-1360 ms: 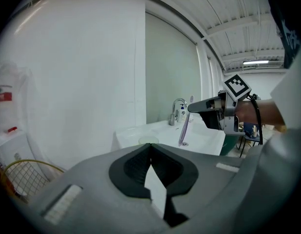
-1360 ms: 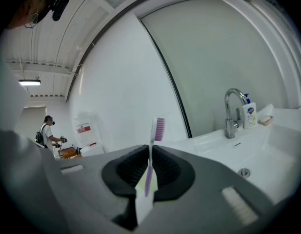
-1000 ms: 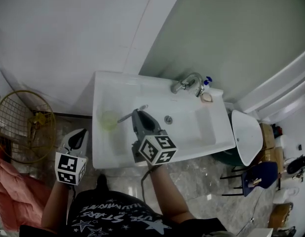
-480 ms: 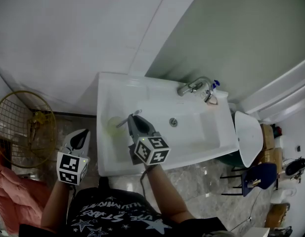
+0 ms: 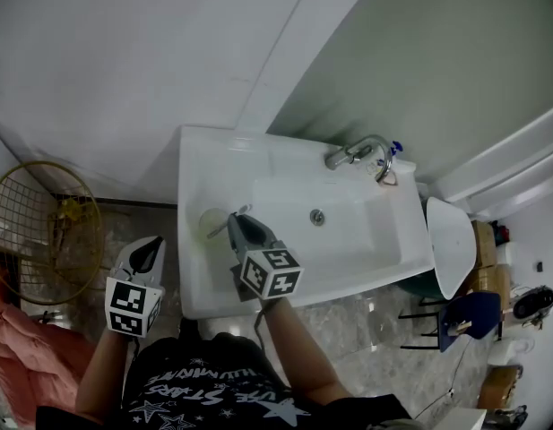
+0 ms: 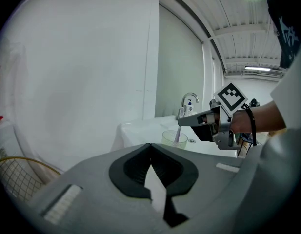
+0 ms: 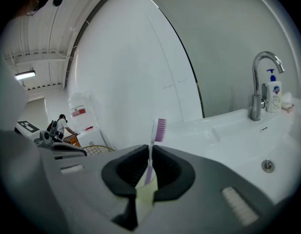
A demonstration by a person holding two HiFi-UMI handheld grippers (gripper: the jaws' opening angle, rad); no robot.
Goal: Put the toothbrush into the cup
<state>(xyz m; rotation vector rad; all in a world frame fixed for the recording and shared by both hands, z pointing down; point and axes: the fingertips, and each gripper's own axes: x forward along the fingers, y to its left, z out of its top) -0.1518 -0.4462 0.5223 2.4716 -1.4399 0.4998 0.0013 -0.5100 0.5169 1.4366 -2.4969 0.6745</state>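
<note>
Nearest to me, the left gripper (image 5: 148,249) hangs beside the front left corner of the sink (image 5: 258,164), off its edge and over the floor; its own view shows the jaws brought together with nothing between them. My right gripper (image 5: 237,220) sits over the sink's left ledge, jaws clamped on the handle of the toothbrush (image 7: 151,155), which stands nearly upright with its purple bristles at the top. Just under the jaws is the pale green translucent cup (image 5: 210,222), standing on that ledge; from the left gripper view I can see the lower end of the handle reaching down inside the cup's mouth while the gripper holds the upper part. Beyond lies the white basin with its drain (image 5: 318,215), then the chrome faucet (image 5: 357,153) at the back rim, with a small soap bottle (image 7: 273,89) just beside it
</note>
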